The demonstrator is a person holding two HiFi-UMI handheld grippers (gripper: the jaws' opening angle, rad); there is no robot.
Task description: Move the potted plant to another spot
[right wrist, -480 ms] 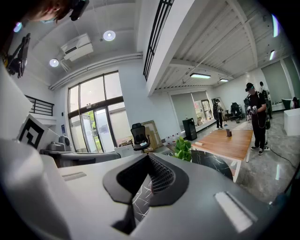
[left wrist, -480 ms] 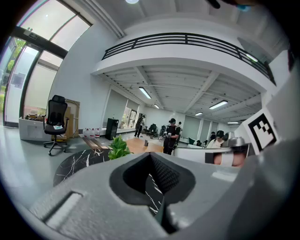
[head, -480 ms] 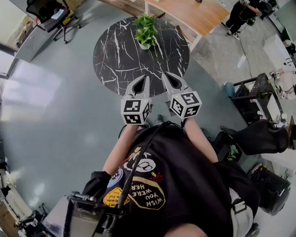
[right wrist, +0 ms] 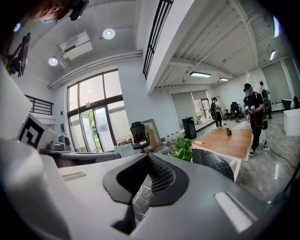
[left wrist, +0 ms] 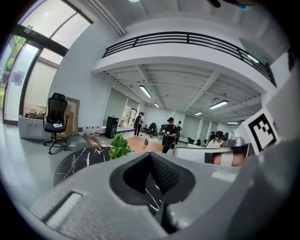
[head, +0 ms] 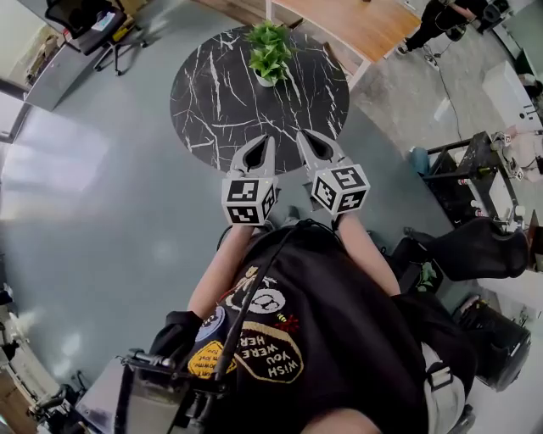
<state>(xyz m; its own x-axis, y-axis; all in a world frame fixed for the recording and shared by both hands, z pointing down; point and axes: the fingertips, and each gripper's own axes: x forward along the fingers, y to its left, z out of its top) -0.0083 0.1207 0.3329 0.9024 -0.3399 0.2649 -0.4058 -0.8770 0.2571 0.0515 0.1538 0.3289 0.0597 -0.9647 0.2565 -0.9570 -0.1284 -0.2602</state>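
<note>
The potted plant [head: 269,51], leafy green in a small white pot, stands upright at the far side of a round black marble table [head: 221,102]. Both grippers hover side by side over the table's near edge, pointing at the plant and well short of it. My left gripper [head: 266,144] is shut with nothing in it, and so is my right gripper [head: 303,138]. In the left gripper view the plant [left wrist: 119,146] shows just left of the closed jaw tips [left wrist: 151,155]. In the right gripper view the plant [right wrist: 183,149] shows right of the tips [right wrist: 149,157].
A wooden table [head: 361,25] stands right behind the marble one. An office chair [head: 89,21] sits at the far left. Black chairs and gear [head: 475,246] crowd the right side. A person [head: 437,21] stands at the far right, others [left wrist: 169,133] further back. Grey floor surrounds the table.
Both grippers stay where they were, still shut. The person at the far right has stepped a little further away.
</note>
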